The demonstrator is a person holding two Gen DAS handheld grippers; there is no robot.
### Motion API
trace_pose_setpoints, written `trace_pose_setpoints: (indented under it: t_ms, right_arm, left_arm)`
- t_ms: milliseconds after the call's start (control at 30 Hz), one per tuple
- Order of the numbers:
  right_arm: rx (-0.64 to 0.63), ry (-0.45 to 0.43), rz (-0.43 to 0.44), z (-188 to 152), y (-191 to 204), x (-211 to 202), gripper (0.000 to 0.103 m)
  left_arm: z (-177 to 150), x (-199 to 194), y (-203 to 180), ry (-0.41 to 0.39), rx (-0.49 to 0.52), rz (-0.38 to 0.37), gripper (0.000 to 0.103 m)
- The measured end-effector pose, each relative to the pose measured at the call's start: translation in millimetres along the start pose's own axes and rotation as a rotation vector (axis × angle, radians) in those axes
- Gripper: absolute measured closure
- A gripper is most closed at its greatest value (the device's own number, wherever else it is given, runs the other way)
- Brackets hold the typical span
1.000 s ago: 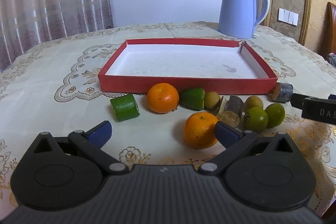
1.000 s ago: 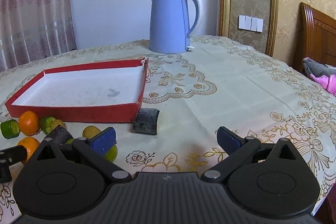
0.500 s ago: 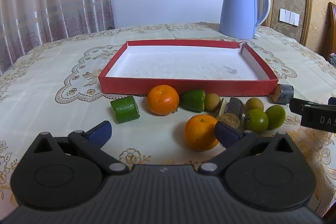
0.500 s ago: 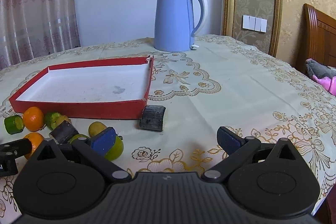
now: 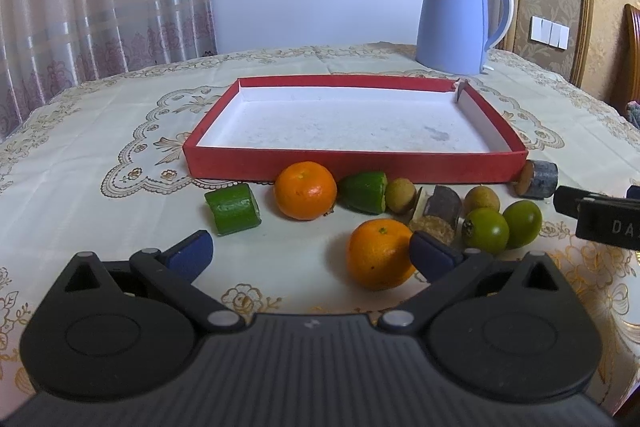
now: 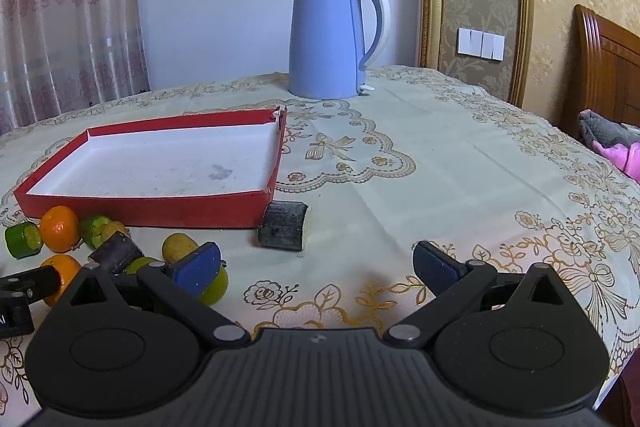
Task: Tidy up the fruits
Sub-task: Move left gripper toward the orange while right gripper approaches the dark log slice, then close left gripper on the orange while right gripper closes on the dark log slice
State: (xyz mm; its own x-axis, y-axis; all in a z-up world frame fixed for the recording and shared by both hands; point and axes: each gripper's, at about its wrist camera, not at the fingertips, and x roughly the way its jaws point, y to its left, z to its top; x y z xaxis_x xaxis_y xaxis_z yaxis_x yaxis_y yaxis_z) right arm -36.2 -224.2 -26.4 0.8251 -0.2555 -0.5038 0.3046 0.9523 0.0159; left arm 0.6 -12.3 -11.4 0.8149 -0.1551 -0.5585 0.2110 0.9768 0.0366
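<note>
A shallow red tray [image 5: 352, 167] with a white floor lies on the table; it also shows in the right wrist view [image 6: 144, 213]. In front of it lie two oranges [image 5: 306, 190] [image 5: 378, 254], green cucumber pieces [image 5: 233, 209] [image 5: 363, 186], small brown fruits [image 5: 400, 190], two green fruits [image 5: 486, 230], and dark sugarcane pieces [image 5: 438, 213] [image 6: 283, 226]. My left gripper [image 5: 310, 253] is open and empty, its right finger beside the near orange. My right gripper [image 6: 316, 263] is open and empty, just in front of the sugarcane piece.
A light blue kettle [image 5: 460, 19] stands behind the tray at the back right. The round table has an embroidered cream cloth [image 6: 460, 179]. A wooden bed frame [image 6: 608, 67] and pink cloth [image 6: 624, 155] lie off the right edge. The right gripper's tip [image 5: 600, 217] shows at the left view's right edge.
Both grippers have backed off and risen slightly, so the fruits and tray sit a little farther away. The right view has swung left toward the sugarcane piece. The jaws stay open.
</note>
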Motion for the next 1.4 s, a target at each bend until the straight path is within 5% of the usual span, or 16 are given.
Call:
trace_pose_setpoints:
  t_ms: [933,1067,1300,1400]
  right_arm:
    - [0.088,-0.004,0.017,-2,-30,-1,0.0]
    - [0.078,-0.012,0.022,-2,-31,0,0.0]
    - [0.031,-0.017,0.012,-5,-29,3,0.0]
    - [0.032,-0.002,0.018,-6,-32,6,0.0]
  left_arm:
    - [-6,10,-11,0.011,0.031,-0.043,0.0]
    - [-6,9,-16,-0.008,0.057,-0.05,0.014]
    - [-6,18,-22,0.033,0.062,-0.099,0.022]
    - [-7,21,-24,0.04,0.07,-0.108,0.049]
